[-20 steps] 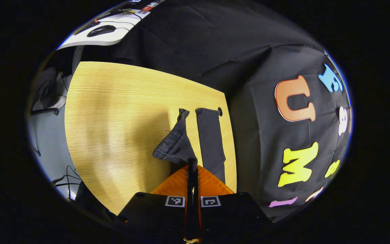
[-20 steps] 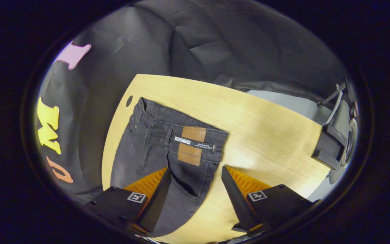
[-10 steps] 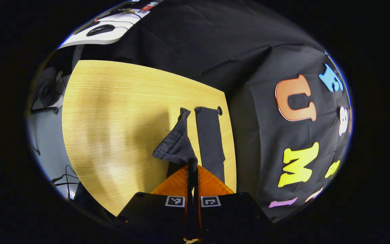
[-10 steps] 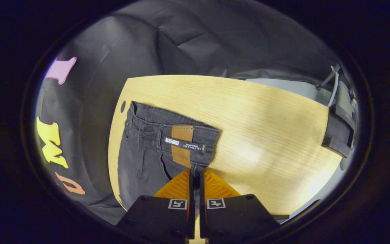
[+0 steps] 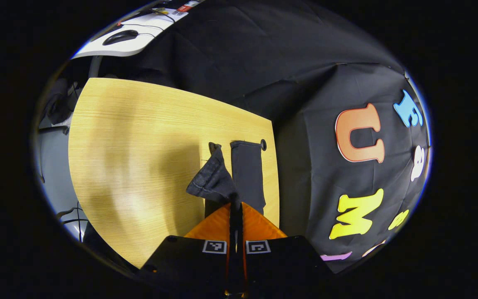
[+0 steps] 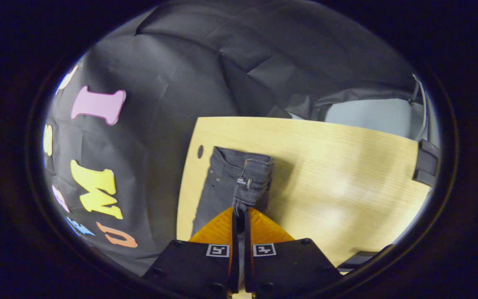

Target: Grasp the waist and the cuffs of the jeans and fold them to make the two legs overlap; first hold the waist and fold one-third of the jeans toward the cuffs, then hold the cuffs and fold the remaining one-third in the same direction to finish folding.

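The jeans (image 6: pixel 230 182) lie along one edge of the wooden surface (image 5: pixel 139 137), close to the small round hole near its corner. The left tongs (image 5: pixel 235 206) are clamped on a cuff (image 5: pixel 213 180), which is raised off the wood in a crumpled peak while the other leg (image 5: pixel 246 170) lies flat just beside it. The right tongs (image 6: pixel 240 211) are clamped on the waist (image 6: pixel 252 176), lifting one side of it so the fabric bunches above the flat half.

The step in hand looks like the lengthwise fold that lays one leg over the other. To do it well, both ends should travel across together at a matching height, with the cloth kept lightly taut between them so the raised leg does not sag or twist. Each end is best set down so its edge lines up with the leg lying below, and neither grip released until the fabric rests flat.

The left gripper view gives the cuff end: the two legs side by side and the gap between them. The right gripper view gives the waist end: the band, a small label, and how much of the top is gathered up.
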